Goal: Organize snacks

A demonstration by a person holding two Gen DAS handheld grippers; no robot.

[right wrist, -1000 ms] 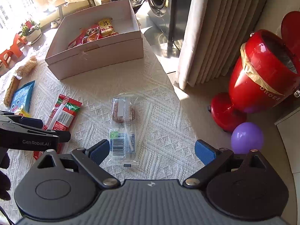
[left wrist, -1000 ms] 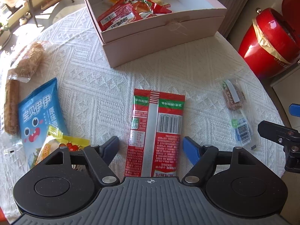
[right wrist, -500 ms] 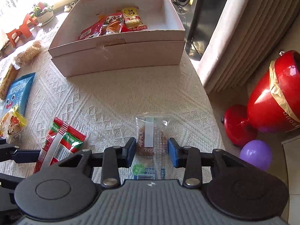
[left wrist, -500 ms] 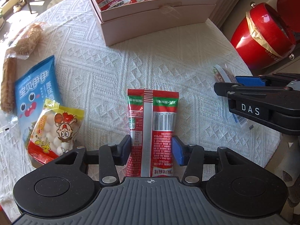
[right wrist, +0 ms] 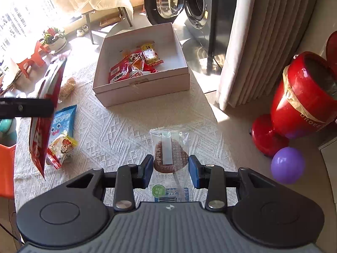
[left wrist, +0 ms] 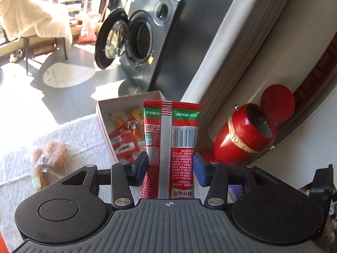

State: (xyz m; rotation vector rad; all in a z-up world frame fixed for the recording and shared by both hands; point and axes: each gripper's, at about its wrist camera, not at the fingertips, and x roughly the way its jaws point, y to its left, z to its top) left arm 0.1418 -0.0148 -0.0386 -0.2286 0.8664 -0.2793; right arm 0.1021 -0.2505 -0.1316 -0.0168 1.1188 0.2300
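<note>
The red snack packet (left wrist: 171, 145) stands upright mid-frame, pinched in the left tongs (left wrist: 170, 169), though their jaws are easing apart a touch, with the pink box (left wrist: 101, 116) of snacks just behind it. In the right view, the right tongs (right wrist: 170, 169) grip the clear-wrapped cookie (right wrist: 170, 158) low centre above the white surface (right wrist: 118, 130), and the box sits upper middle

Materials and surface finish as observed

Table cover (right wrist: 126, 130): white cloth, raised woven pattern, matt. Box (right wrist: 143, 88): pale pink cardboard, smooth, matt. Red sachet (left wrist: 171, 143): glossy printed plastic film, silver seam strip. Cake wrapper (right wrist: 169, 147): clear, shiny plastic. Red bin (right wrist: 305, 97): glossy lacquered surface. Washing machine (left wrist: 147, 38): grey brushed-looking metal.
</note>
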